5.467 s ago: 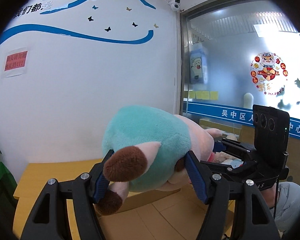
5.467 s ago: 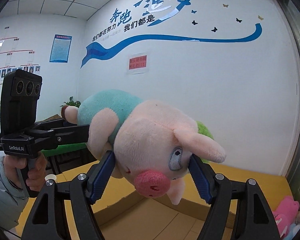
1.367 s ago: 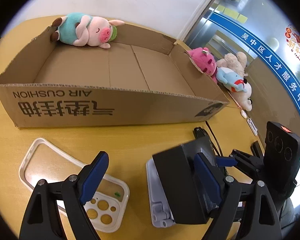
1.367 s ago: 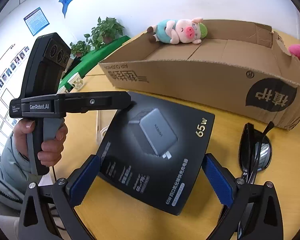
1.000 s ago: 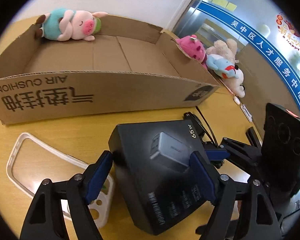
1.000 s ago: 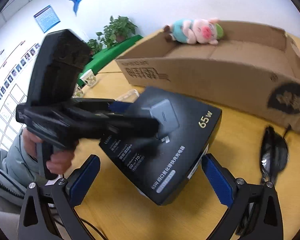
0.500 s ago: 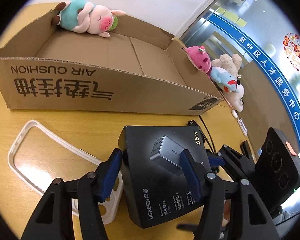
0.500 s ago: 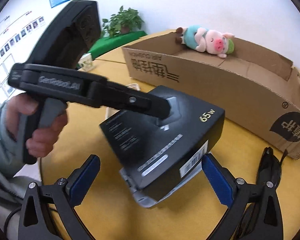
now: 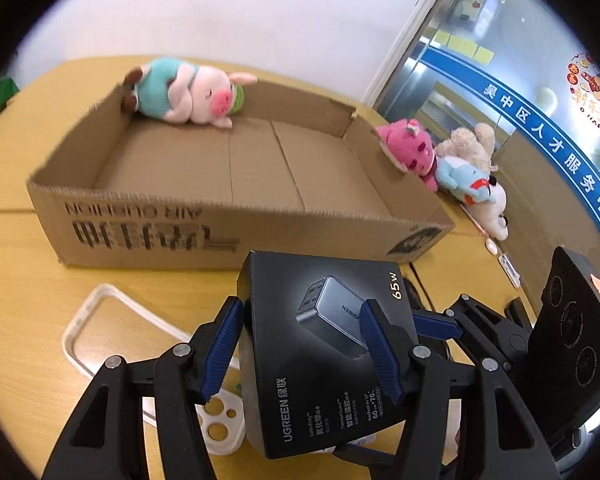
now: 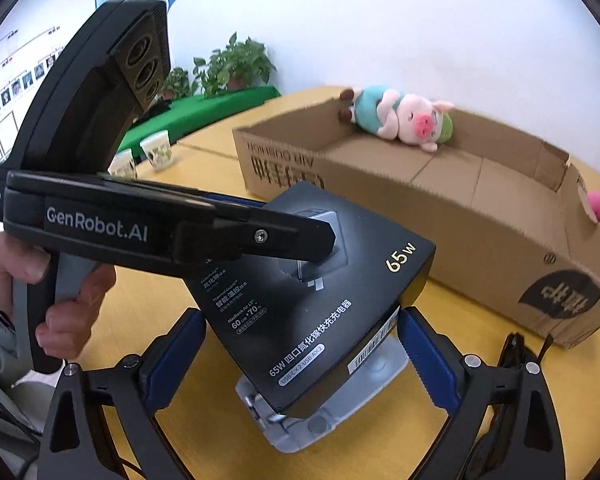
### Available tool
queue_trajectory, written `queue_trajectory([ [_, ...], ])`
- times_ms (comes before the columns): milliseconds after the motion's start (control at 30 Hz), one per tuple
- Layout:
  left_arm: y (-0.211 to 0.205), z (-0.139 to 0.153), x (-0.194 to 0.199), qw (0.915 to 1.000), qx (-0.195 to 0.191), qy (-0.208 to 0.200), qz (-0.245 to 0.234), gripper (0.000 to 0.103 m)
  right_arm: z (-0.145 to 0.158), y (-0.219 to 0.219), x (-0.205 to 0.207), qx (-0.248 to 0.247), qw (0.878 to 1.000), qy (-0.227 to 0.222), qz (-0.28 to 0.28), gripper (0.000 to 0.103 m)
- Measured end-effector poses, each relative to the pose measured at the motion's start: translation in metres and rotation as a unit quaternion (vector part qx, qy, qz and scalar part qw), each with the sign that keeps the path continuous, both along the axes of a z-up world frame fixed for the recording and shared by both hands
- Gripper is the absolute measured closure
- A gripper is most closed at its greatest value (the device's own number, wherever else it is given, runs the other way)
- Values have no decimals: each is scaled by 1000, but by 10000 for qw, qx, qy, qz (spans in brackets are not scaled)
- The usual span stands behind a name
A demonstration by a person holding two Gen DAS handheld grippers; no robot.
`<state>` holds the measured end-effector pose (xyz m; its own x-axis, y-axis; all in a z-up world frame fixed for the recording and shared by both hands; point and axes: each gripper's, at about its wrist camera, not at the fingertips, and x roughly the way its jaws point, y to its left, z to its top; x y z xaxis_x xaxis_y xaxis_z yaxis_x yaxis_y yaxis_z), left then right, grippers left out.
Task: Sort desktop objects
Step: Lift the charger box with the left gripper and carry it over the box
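Presently the left hand-held gripper (image 9: 302,350) clamps the charger box (image 9: 332,344), the right hand-held gripper (image 10: 302,354) gapes around it unclamped; advise lifting level toward the cardboard box (image 9: 236,168) at twelve o'clock.

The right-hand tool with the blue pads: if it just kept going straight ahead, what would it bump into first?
Probably the black charger box, which sits between the right tool's open pads and is held by the left tool. Beyond it stands the cardboard box. Depth is hard to judge.

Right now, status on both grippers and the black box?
Left gripper shut on black box, lifted. Right gripper open around it. Cardboard box ahead, pig toy inside.
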<state>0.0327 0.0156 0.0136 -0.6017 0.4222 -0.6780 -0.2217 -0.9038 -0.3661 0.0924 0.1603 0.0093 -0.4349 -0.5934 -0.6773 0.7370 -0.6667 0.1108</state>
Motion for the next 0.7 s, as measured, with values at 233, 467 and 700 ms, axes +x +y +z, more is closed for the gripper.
queue_trajectory([
  [233, 1, 45, -21, 9978, -153, 646, 59, 43, 36, -7, -20, -11, 9987, 498, -70, 6],
  [467, 0, 99, -56, 9926, -109, 1210, -39, 43, 92, -10, -55, -106, 9938, 1096, -137, 6],
  [700, 4, 168, -98, 9835, 36, 1808, -86, 43, 170, -6, -95, -137, 9830, 1825, -142, 6],
])
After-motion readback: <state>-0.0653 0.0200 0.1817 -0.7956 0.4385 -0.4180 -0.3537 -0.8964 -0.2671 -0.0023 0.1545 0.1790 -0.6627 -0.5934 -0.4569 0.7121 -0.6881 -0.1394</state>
